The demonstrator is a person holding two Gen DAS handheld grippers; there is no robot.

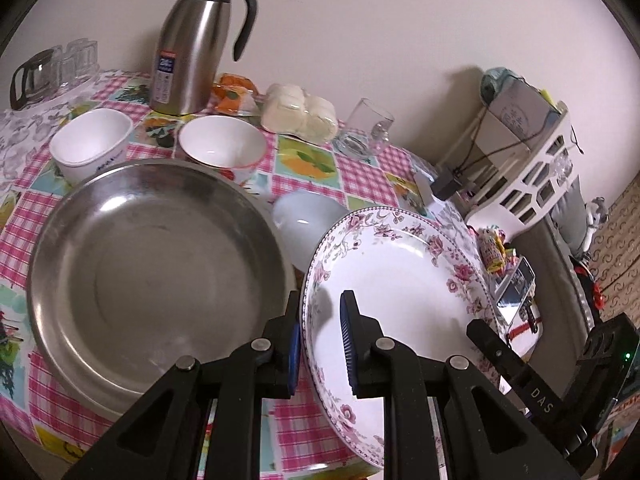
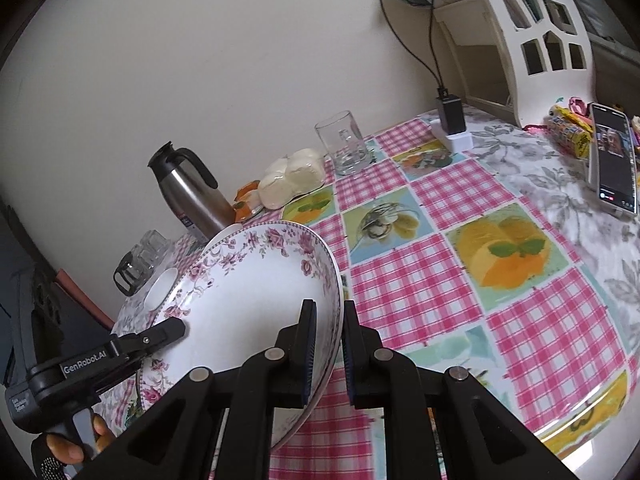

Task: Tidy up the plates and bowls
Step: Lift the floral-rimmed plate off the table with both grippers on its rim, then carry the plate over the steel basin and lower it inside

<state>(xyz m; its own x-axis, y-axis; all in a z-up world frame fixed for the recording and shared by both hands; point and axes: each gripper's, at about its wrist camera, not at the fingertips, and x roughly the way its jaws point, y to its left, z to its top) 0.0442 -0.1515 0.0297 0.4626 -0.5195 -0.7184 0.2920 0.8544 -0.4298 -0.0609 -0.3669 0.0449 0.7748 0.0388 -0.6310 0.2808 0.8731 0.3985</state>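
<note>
The sorting looks barely begun, judging by how scattered the dishes lie on the counter (image 2: pixel 460 216). Take the steel pan (image 1: pixel 156 280) as the landmark: it sits empty on the checked cloth, and the floral plate (image 1: pixel 400 280) hangs tilted just to its right, lifted off the counter and gripped at opposite rims. The left tool (image 1: pixel 320 344) is clamped narrow on the plate's near-left rim, and the right tool (image 2: pixel 329 344) is pinched narrow on its other edge, so both carry one plate together. Behind the pan stand two white bowls, a squarish one (image 1: pixel 90 144) at its far left and a round one (image 1: pixel 222 146) at its far right, both empty as far as can be seen. A pale bowl (image 1: pixel 308 220) lies between the pan and the plate, apparently upside down. Nothing is stacked yet; plate, pan and three bowls all seem left to gather. Beyond the bowls stands a steel jug (image 1: pixel 192 40), lid on.
</note>
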